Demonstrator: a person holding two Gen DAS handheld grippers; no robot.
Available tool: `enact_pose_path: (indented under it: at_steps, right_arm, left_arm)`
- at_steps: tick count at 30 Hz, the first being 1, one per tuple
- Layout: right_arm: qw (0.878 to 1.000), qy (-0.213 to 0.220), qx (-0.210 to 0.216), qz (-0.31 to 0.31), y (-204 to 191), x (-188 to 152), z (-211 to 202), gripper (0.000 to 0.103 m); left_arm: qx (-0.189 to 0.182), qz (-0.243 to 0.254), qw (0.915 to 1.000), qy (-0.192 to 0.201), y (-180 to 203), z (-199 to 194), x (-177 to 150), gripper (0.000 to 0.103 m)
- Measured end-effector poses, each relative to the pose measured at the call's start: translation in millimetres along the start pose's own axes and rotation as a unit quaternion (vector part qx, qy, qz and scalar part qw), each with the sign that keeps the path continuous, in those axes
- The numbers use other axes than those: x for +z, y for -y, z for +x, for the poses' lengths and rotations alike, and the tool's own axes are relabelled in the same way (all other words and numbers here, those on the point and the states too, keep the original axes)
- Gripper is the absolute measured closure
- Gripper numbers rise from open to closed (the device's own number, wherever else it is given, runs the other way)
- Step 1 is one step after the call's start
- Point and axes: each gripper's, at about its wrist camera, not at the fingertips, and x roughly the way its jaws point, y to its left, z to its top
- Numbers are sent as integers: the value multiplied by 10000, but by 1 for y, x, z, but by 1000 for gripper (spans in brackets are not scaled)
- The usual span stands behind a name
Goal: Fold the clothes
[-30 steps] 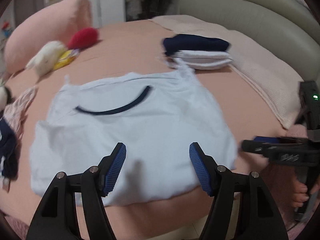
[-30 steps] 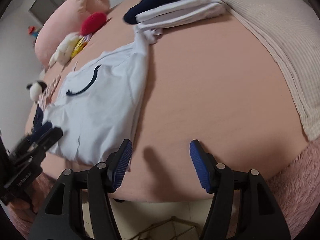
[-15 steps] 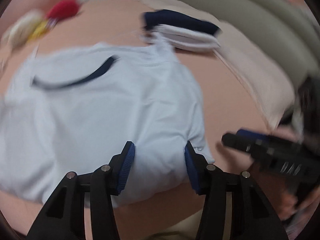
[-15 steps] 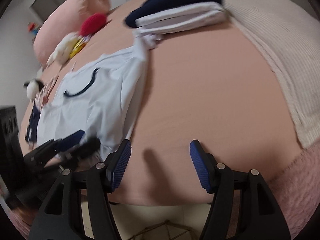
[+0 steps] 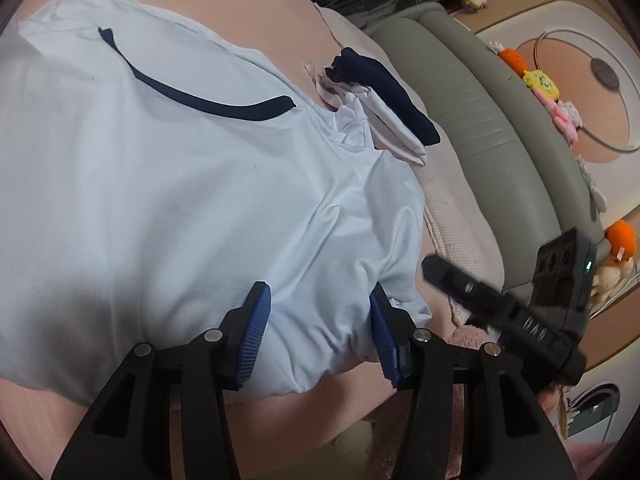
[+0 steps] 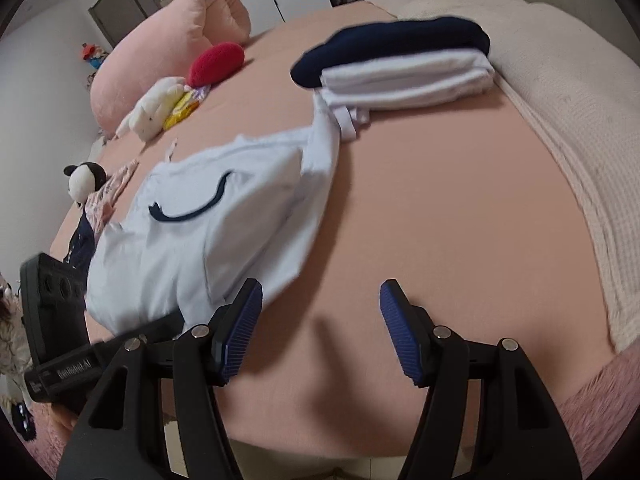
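A light blue shirt [image 5: 160,180] with a dark navy neck trim lies spread on the pink bed [image 6: 440,220]. My left gripper [image 5: 320,332] is at its near right hem, with a bunch of the cloth pinched between the blue pads. In the right wrist view the shirt [image 6: 224,216] has its near right edge lifted and blurred. My right gripper [image 6: 320,320] hovers open over bare sheet just right of the shirt, holding nothing. A folded stack of navy and white clothes [image 6: 400,64] lies beyond the shirt's far right sleeve.
A cream blanket [image 6: 560,140] covers the bed's right side by a grey-green headboard [image 5: 480,112]. A pink pillow [image 6: 168,44], a red plush [image 6: 216,62], a white plush [image 6: 152,112] and a panda toy [image 6: 84,178] sit at the far left. The bed's edge is near me.
My left gripper moved right along the hem to the shirt's right corner, narrowed onto the cloth and tilted. The shirt's right edge has risen. The right gripper barely moved.
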Motion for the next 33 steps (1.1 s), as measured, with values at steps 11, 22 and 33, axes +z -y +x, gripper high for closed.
enact_pose_path:
  at_steps: [11, 22, 33]
  right_arm:
    - [9888, -825, 668, -1045, -30, 10, 32, 46]
    - [9698, -1105, 223, -2162, -61, 22, 60, 45]
    - [9222, -1986, -660, -3251, -47, 5, 51, 45]
  left_arm:
    - [1453, 741, 9860, 332, 6, -29, 9, 48]
    - [1758, 1349, 9747, 286, 8, -15, 0, 43]
    - [1705, 1429, 9746, 270, 8, -15, -2, 43]
